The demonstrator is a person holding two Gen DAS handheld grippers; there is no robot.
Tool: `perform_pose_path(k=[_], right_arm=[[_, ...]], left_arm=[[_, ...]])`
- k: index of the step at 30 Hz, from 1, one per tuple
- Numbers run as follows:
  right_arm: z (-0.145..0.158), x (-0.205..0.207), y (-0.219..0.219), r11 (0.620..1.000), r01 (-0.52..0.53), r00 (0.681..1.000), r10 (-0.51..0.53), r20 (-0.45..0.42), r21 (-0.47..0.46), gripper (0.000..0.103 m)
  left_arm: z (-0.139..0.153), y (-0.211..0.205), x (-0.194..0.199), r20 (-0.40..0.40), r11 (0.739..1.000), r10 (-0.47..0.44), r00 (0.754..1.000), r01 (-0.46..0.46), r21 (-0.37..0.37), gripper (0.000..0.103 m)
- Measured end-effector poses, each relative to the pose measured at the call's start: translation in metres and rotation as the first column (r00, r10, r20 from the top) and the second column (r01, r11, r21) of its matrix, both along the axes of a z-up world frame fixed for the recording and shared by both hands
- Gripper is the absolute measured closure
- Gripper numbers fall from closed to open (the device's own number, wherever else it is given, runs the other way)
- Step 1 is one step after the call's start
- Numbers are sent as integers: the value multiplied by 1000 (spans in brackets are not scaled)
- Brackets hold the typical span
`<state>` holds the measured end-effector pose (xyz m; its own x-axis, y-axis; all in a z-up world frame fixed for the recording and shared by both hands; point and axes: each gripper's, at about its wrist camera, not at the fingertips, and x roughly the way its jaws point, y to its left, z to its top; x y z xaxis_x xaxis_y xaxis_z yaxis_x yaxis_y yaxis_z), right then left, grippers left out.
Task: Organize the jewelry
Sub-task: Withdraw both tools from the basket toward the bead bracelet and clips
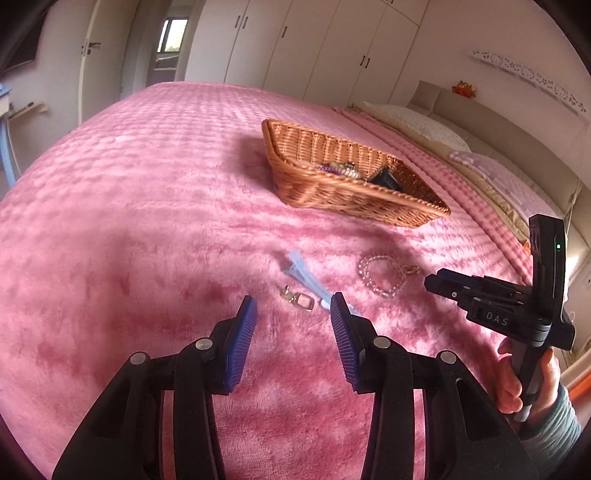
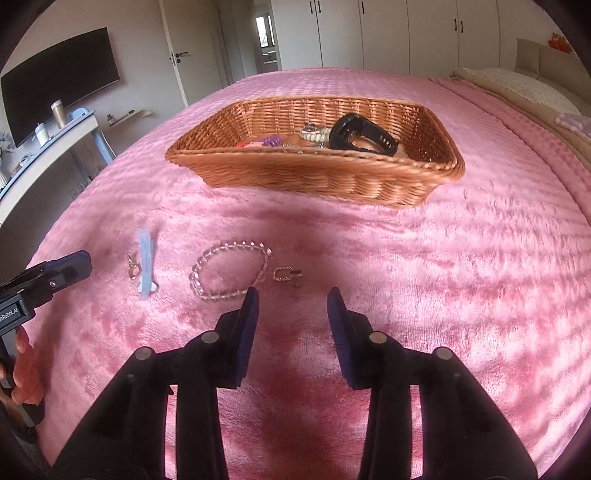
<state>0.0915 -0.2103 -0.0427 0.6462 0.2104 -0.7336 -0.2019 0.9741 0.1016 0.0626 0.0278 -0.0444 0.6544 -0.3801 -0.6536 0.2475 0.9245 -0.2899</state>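
Observation:
A woven basket sits on the pink bedspread and holds a black watch, a pearl bracelet and small purple pieces. In front of it lie a clear bead bracelet, a light blue hair clip, a small gold clasp piece and a gold earring. My left gripper is open, just short of the clip and clasp. My right gripper is open, just short of the gold earring.
The pink bedspread covers the whole bed. Pillows and a headboard lie to the right. Wardrobes stand behind, with a door, a desk and a screen to the left.

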Motion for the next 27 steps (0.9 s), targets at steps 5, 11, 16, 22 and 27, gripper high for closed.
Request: perform_pose_path(k=[5, 11, 16, 22, 27], right_arm=[[-2, 5, -2, 1000, 18, 1000, -18, -12, 6, 71], [-2, 23, 8, 999, 16, 999, -18, -29, -44, 73], [-6, 33, 12, 999, -5, 999, 2, -44, -49, 73], [-7, 34, 13, 999, -22, 999, 20, -45, -45, 81], [-8, 33, 18, 998, -40, 999, 38, -39, -49, 93]], left_arm=[[-4, -1, -3, 2, 1000, -7, 1000, 7, 10, 64], [-12, -2, 5, -51, 1000, -8, 999, 8, 8, 70], [-14, -4, 10, -72, 1000, -25, 997, 25, 6, 70], [-15, -14, 33, -94, 997, -23, 995, 29, 66, 72], [-16, -20, 40, -94, 995, -19, 995, 28, 99, 81]])
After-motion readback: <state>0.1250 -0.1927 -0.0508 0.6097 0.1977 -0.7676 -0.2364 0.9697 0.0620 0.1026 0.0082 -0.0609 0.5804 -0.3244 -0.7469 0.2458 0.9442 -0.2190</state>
